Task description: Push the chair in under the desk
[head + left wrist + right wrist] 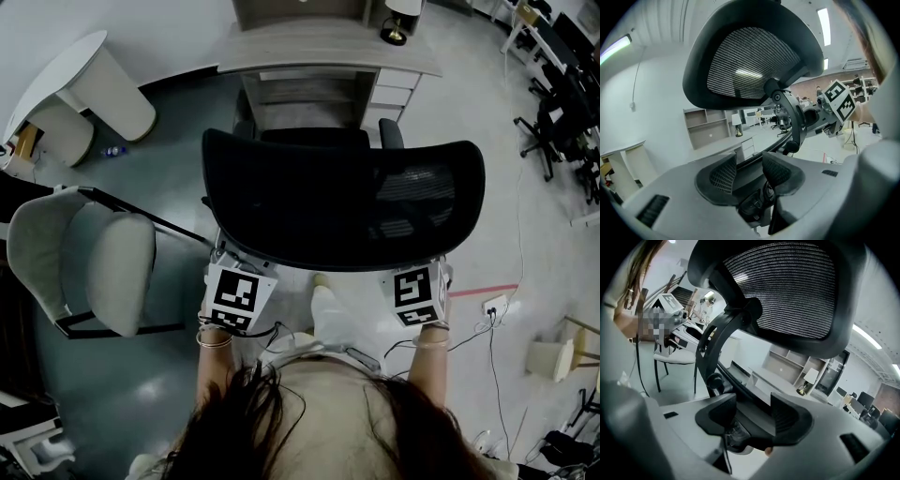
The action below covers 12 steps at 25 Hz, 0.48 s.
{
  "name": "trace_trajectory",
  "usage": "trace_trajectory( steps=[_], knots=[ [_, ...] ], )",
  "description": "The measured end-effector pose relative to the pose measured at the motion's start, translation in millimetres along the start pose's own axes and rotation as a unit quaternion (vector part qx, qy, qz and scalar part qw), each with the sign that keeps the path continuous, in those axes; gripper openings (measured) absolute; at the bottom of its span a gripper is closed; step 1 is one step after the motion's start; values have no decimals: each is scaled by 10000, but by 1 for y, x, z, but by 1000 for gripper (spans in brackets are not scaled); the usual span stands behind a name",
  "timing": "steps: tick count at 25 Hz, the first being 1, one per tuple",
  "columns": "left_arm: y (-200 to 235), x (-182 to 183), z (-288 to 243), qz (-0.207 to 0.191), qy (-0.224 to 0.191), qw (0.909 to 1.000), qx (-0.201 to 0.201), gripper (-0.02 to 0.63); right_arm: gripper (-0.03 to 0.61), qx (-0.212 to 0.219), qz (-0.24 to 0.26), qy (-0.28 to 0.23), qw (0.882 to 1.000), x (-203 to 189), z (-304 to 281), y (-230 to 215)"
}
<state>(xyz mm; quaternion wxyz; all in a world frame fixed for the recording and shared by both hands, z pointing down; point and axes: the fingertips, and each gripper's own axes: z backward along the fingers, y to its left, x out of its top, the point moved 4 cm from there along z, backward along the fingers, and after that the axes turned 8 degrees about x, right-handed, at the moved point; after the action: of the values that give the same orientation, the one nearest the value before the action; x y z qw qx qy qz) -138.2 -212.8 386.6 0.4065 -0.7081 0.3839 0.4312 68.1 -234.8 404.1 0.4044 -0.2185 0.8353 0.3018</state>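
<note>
The black mesh chair stands just near of the desk, its seat facing the opening but not yet tucked under. The left tool and the right tool each pinch the backrest's lower rim. The chair probably rolls easily. The stiff frame is the place to push, since the mesh would give.

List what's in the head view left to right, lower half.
Grey padded chair → left gripper → right gripper → floor power strip. The black office chair spans both grippers, so it's left unplaced.
</note>
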Motion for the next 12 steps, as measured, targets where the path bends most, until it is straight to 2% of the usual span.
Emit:
trace_trajectory(
  steps=[12],
  knots=[
    [23, 6, -33, 197, -57, 9998, 58, 173, 216, 58, 16, -72, 10000, 12, -32, -24]
  ],
)
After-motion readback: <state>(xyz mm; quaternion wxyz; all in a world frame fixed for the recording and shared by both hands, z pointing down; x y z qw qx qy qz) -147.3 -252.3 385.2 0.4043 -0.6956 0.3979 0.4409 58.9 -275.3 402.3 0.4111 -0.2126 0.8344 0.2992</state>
